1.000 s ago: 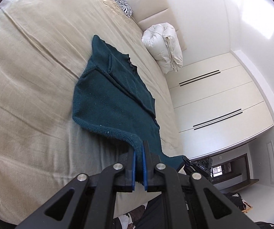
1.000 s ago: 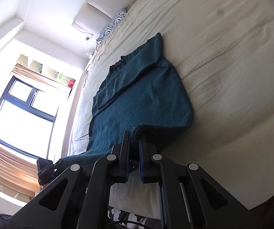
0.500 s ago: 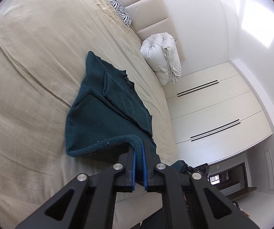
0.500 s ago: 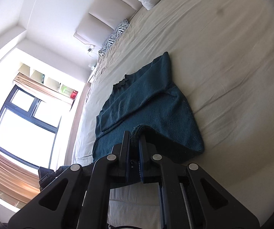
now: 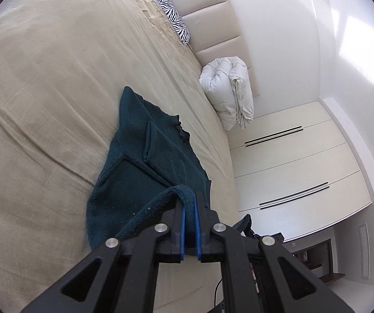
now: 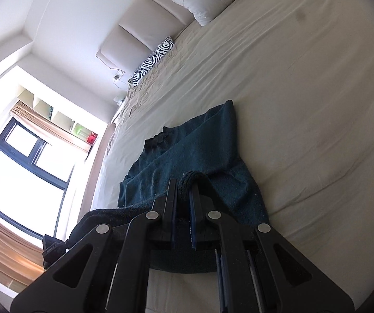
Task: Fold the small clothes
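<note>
Two tools point(image 5: 190, 203) point(image 6: 183, 189) — ribbed teal knit point(image 5: 145, 167)

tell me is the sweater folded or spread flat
Partly folded: the sweater has a sleeve laid across it, and its near hem is lifted, pinched by both grippers.

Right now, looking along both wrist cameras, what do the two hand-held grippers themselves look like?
The left hand-held gripper and the right hand-held gripper look alike: matte black plastic frames that spread into angular struts with triangular cut-outs, joined by round silver pins. Each ends in two narrow black fingers lined with thin blue pads. A thin black cable shows below the left one. No hand or sleeve is in view.
</note>
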Motion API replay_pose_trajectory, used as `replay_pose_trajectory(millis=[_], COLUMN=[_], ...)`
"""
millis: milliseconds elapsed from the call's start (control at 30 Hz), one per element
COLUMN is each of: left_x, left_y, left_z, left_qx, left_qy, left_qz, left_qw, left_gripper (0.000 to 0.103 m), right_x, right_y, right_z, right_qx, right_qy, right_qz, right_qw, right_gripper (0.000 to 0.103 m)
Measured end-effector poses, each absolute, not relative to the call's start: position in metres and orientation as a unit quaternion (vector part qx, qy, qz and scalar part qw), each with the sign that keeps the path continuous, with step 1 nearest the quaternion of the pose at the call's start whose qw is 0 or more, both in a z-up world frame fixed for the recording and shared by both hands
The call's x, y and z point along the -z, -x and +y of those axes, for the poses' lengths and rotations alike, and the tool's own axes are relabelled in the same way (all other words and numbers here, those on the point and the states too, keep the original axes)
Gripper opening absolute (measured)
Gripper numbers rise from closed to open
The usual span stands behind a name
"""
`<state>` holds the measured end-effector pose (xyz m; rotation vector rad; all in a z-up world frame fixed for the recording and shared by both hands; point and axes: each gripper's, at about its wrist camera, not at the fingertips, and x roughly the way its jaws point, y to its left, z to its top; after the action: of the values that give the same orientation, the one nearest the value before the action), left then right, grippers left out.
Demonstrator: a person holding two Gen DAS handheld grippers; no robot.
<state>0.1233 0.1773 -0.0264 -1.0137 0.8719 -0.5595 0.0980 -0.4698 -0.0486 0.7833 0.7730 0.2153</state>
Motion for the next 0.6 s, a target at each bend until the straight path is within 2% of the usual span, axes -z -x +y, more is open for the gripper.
replay_pose_trajectory(millis=[600], left_x=[0.041], left_y=[-0.220], left_z=[0.173], left_qx=[0.234], left_qy=[0.474], left_qz=[0.401], left_qw=[0.748], left_gripper=[0.008], right_x=[0.081], right_y=[-0.218], right_z=[-0.472], right_qx=[-0.060], right_qy=[-0.354], right_qz=[0.380], right_qw=[0.852], right_gripper=[0.007])
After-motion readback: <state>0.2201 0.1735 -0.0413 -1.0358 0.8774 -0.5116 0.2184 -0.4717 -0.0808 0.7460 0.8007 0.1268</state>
